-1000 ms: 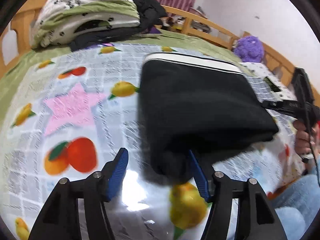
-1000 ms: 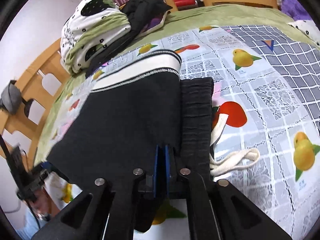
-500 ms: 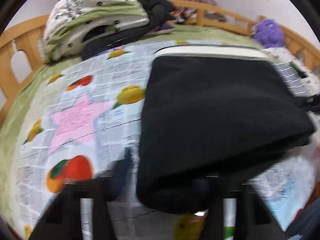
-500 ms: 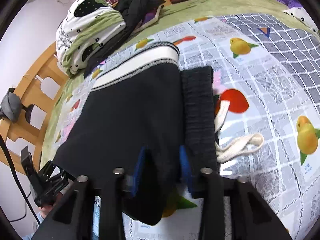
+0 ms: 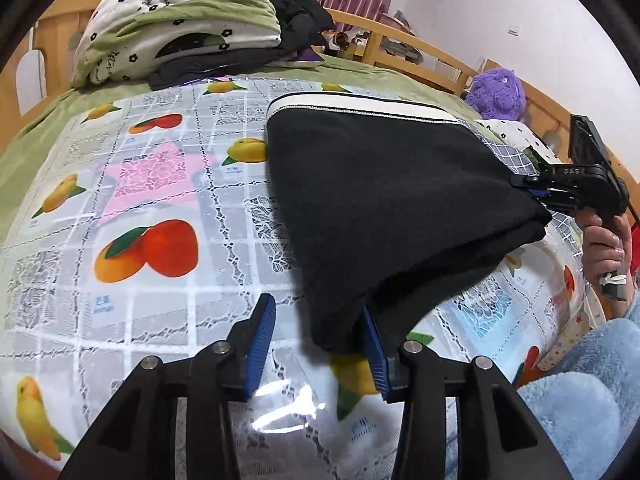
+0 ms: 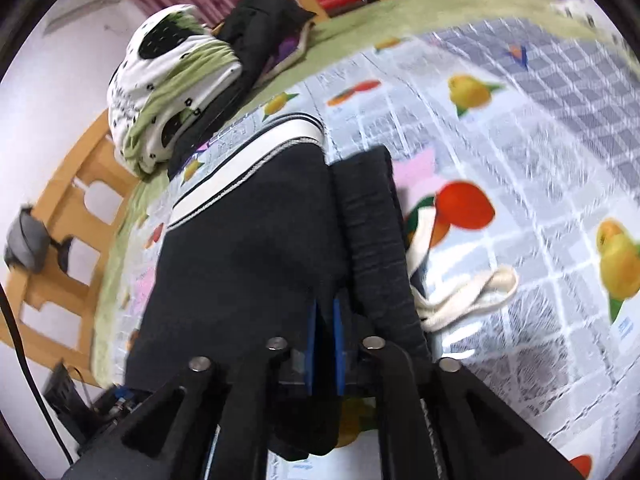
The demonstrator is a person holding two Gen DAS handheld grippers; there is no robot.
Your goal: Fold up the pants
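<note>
The black pants [image 5: 384, 200], soft, limp and light, lie folded near the bed's [image 5: 48, 128] front edge, best taken by their thick corners: the right hand-held gripper [image 6: 324, 336] is closing on one, the left hand-held gripper [image 5: 316, 344] opening, unclamped.

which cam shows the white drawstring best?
Right wrist view. The white drawstring lies looped on the fruit-print cover, right of the black pants. In the left wrist view no drawstring shows, only the pants' black cloth.
</note>
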